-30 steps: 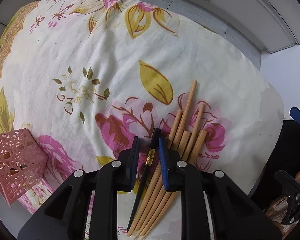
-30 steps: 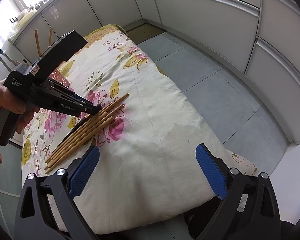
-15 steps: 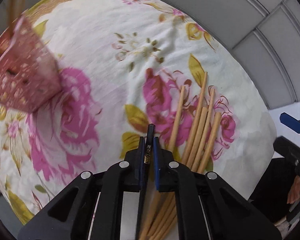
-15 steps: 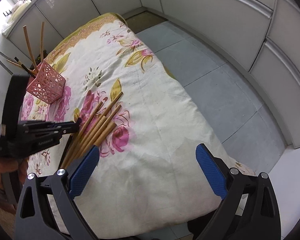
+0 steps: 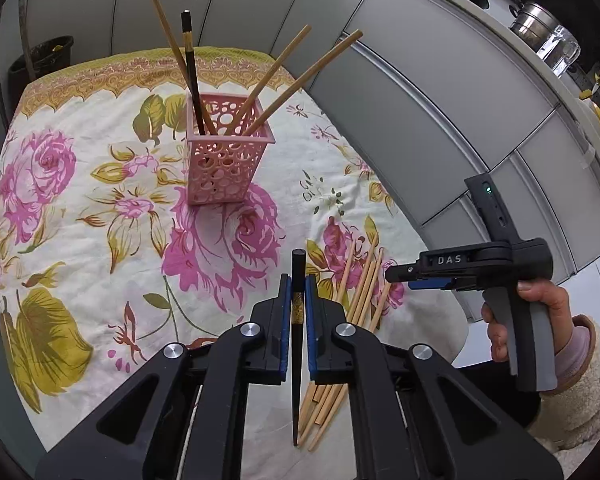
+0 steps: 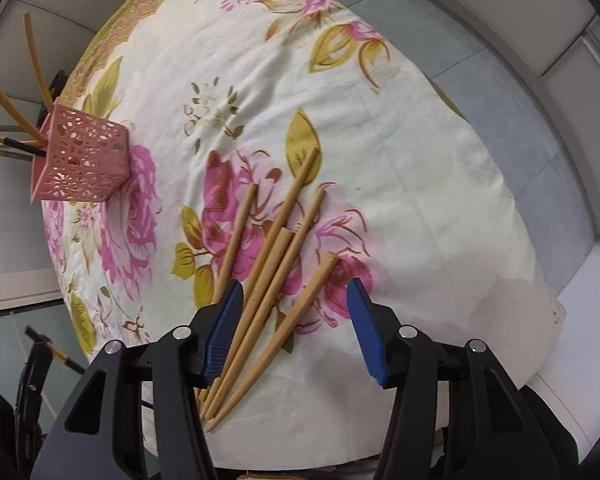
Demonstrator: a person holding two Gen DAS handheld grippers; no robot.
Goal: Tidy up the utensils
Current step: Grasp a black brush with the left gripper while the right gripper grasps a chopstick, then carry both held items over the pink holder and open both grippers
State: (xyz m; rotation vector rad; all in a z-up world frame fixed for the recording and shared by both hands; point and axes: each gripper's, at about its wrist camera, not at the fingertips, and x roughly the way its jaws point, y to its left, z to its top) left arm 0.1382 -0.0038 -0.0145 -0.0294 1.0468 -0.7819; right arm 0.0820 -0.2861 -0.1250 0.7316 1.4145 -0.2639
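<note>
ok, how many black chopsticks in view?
2. One black chopstick stands in the basket; the other is clamped in the left claw. Claws cover part of the loose pile, so more may be hidden.

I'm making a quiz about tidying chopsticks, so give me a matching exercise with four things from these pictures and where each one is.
Things:
1. black chopstick
2. pink basket
3. loose wooden chopsticks
4. right tongs

Places:
A. lying in a bunch on the cloth
B. closing above the bunch, pads not yet on it
C. clamped in the left tongs
D. standing upright with chopsticks in it

Pairs: 1-C, 2-D, 3-A, 4-B
</note>
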